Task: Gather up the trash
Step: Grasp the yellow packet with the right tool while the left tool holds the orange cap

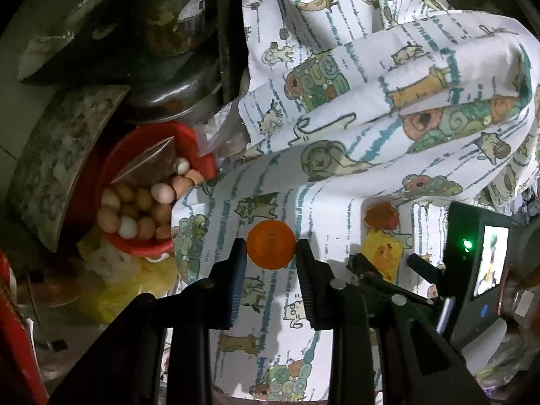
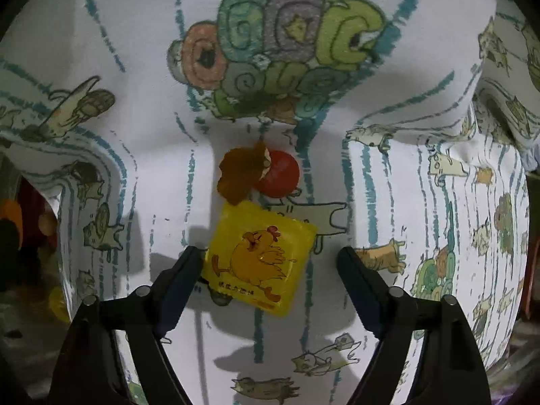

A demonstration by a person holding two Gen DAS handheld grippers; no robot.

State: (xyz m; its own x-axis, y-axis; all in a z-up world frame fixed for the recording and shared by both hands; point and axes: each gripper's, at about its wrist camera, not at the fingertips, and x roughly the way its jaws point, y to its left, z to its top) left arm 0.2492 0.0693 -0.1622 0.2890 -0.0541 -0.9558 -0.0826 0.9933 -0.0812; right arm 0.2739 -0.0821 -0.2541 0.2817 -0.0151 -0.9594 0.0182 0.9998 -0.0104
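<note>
Left wrist view: left claw (image 1: pixel 271 253), pointed steeply down, is clamped on an orange bottle cap (image 1: pixel 271 244) over a cat-print cloth (image 1: pixel 337 155). Beside it are seen the right claw's camera body (image 1: pixel 486 260), a red bowl (image 1: pixel 189 138) of eggs (image 1: pixel 135 209), and a steel pot (image 1: pixel 175 91) farther off.

Right wrist view only: right claw (image 2: pixel 270 263), pointed steeply down, fingers apart, is set astride a yellow chicken-print sachet (image 2: pixel 260 260); the left finger's pad (image 2: pixel 175 283) is touching it, the right is clear. Beyond are shown a brown wrapper scrap (image 2: pixel 239 175) and a red cap (image 2: pixel 281 175).
</note>
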